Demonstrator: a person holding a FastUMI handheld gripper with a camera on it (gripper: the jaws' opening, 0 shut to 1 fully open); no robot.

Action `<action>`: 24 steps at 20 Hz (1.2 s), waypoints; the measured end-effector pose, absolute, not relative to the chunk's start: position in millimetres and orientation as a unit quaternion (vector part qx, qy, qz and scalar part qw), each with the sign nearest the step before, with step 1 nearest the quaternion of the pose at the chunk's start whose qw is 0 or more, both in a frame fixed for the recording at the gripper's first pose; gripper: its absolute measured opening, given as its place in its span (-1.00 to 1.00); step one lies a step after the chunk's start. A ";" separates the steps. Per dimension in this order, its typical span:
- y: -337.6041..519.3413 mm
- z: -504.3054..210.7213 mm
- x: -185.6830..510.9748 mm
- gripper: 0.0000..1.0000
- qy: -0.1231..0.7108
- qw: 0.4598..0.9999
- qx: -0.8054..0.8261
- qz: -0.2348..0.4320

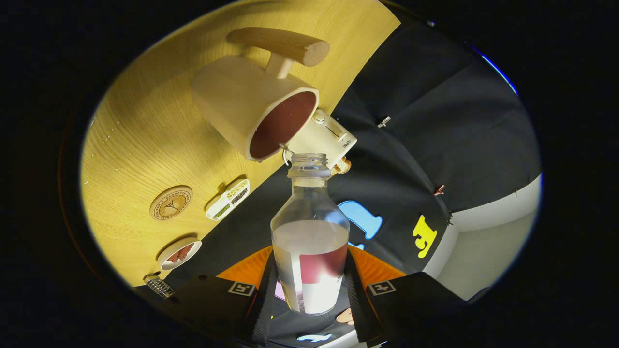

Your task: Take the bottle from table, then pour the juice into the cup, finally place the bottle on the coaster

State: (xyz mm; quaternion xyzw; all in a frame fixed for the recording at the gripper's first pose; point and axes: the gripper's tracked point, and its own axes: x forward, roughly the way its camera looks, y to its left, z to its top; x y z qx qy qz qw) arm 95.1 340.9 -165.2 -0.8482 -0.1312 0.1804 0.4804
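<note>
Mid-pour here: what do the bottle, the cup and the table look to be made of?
Bottle, held between the jaws of the gripper: clear, glossy, likely plastic; you see through it to the liquid and label. Cup: matte cream body, possibly ceramic or plastic, with a wooden handle showing grain. Table: light wood or veneer, fine grain lines.

bottle [310, 241] held between jaws, mouth just short of cup [256, 111] | cup on bench [140, 145], small box [325, 139] just beside it | coaster [171, 202], tray [228, 199], dish [180, 253] on bench, apart from cup
</note>
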 end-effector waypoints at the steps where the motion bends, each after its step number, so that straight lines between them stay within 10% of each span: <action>1: 339.9 -164.8 95.3 0.38 -0.129 0.482 -0.848 0.180; 24: 329.2 -210.4 59.1 0.41 0.152 0.879 -0.388 0.233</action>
